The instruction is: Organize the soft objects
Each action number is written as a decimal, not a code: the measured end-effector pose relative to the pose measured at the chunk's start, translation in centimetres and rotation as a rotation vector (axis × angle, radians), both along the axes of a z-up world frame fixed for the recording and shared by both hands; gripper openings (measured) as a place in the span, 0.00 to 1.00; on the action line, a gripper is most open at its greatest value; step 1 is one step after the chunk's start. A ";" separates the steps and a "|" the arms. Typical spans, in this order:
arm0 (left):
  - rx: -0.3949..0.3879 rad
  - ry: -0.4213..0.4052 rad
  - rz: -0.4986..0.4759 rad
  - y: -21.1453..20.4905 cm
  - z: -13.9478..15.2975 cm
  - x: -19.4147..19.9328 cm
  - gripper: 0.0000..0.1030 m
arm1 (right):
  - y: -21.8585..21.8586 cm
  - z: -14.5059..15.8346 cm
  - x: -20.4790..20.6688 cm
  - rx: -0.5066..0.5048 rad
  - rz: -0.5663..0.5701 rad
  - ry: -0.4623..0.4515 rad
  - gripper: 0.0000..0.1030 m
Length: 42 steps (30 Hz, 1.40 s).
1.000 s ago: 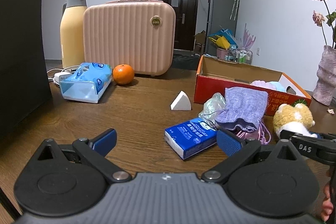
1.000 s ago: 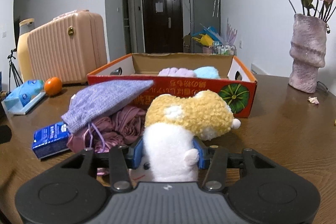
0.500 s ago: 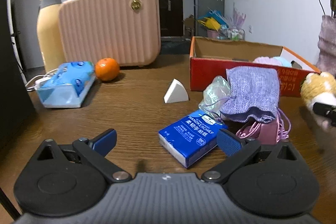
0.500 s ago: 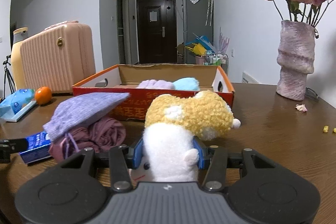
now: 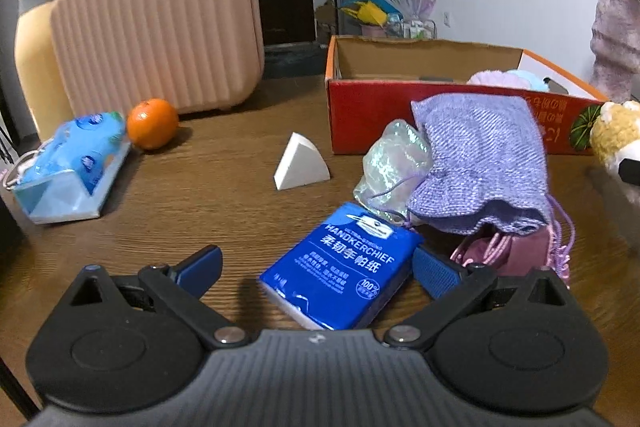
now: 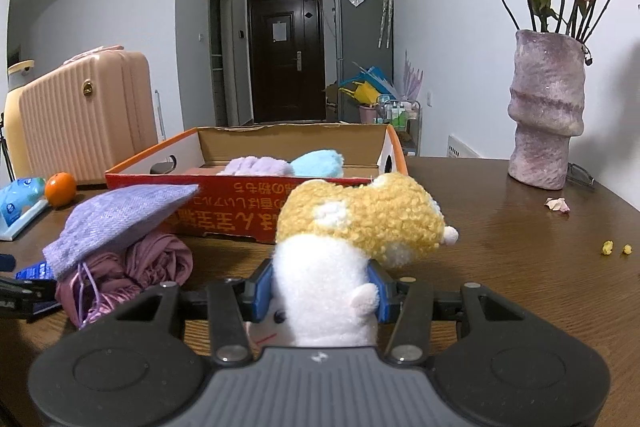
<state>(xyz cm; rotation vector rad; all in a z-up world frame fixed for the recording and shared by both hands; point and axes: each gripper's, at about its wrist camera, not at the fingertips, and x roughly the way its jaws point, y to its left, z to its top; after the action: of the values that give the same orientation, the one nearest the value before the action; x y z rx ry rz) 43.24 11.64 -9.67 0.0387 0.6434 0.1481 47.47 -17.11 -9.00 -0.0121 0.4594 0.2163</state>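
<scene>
clamping the plush toy (image 6: 340, 267), right jaws grip; left jaws spread around the tissue pack (image 5: 340, 275).

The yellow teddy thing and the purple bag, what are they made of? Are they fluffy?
The plush toy, clamped in the right hand-held gripper, looks like curly yellow fleece on top and smooth white fleece below, so yes, fluffy. The purple pouch looks like coarse woven cloth, matte, with visible diagonal ribs and a drawstring; soft, though probably not fluffy.
</scene>
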 end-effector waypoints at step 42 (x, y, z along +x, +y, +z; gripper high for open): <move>-0.060 -0.028 0.109 1.6 0.6 -1.5 0.50 | -0.3 0.3 -0.9 -0.010 -0.021 -0.055 0.46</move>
<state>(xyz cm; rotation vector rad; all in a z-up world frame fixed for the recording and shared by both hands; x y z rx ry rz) 41.75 13.21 -9.04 -0.0559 0.6220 0.2345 46.54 -17.37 -8.65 -0.0225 0.4061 0.1924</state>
